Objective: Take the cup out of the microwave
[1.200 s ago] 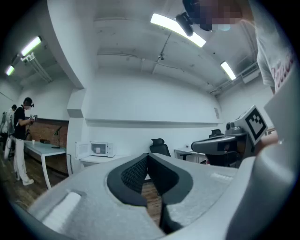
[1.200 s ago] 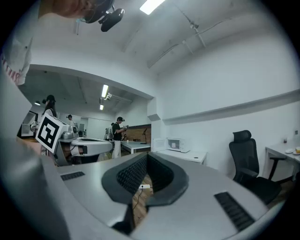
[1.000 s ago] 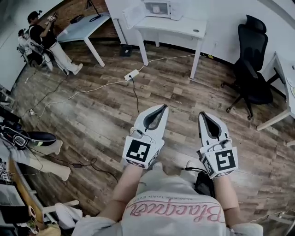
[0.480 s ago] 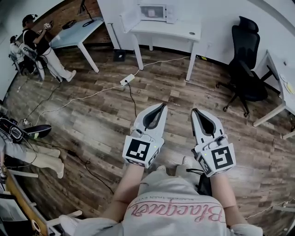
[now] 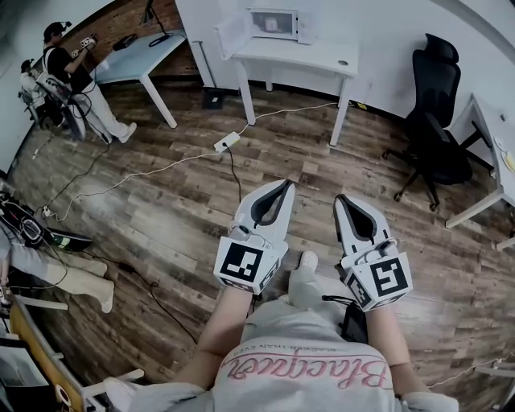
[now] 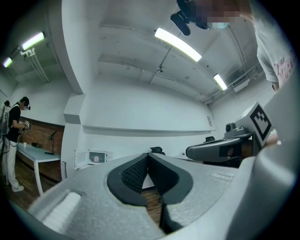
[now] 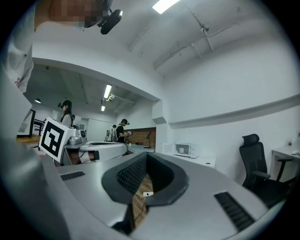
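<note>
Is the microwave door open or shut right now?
Open: the microwave door stands swung out to the left in the head view, and the cup shows inside.

Across the room from me, the white microwave [image 5: 286,15] sits on a desk [image 5: 322,55], door swung open (leftward), small pale cup [image 5: 271,25] inside.

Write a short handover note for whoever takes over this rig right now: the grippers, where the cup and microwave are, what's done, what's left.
Left gripper: fingers together, empty.
Right gripper: fingers together, empty.
Microwave: on the white table across the room, door open; both grippers are well short of it.
Cup: a small pale shape inside the microwave.
Done: the door is already open.
Left: walk up, open one gripper, grasp the cup, lift it out.
</note>
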The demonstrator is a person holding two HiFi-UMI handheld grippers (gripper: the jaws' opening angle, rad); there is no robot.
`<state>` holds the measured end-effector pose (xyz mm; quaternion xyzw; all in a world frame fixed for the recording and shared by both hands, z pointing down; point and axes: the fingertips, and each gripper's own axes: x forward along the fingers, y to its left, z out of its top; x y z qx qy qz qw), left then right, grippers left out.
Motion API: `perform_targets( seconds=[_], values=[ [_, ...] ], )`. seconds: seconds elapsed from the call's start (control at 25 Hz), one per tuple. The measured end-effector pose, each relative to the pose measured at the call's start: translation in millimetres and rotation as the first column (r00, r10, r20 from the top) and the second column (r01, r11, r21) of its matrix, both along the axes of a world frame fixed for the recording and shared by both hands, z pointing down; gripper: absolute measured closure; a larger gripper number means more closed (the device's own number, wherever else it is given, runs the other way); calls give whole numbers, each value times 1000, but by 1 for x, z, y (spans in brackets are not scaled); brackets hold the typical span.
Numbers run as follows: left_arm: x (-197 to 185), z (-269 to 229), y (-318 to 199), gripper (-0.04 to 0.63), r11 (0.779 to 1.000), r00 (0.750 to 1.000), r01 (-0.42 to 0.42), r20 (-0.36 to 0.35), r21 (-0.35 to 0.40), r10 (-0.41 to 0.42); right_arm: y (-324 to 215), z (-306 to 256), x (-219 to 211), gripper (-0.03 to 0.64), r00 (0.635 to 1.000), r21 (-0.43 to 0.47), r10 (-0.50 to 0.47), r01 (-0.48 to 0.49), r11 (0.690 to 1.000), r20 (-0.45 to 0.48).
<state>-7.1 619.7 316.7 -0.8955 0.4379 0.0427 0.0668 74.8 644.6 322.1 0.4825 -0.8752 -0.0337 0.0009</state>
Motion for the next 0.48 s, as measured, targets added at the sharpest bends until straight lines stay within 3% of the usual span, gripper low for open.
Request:
perform_targets(
  seconds=[0.48],
  values=[
    [9, 2, -52, 589, 1000, 1000, 8, 25, -5, -8, -63, 1, -5, 604, 998, -9, -62, 62, 998, 3]
  ],
)
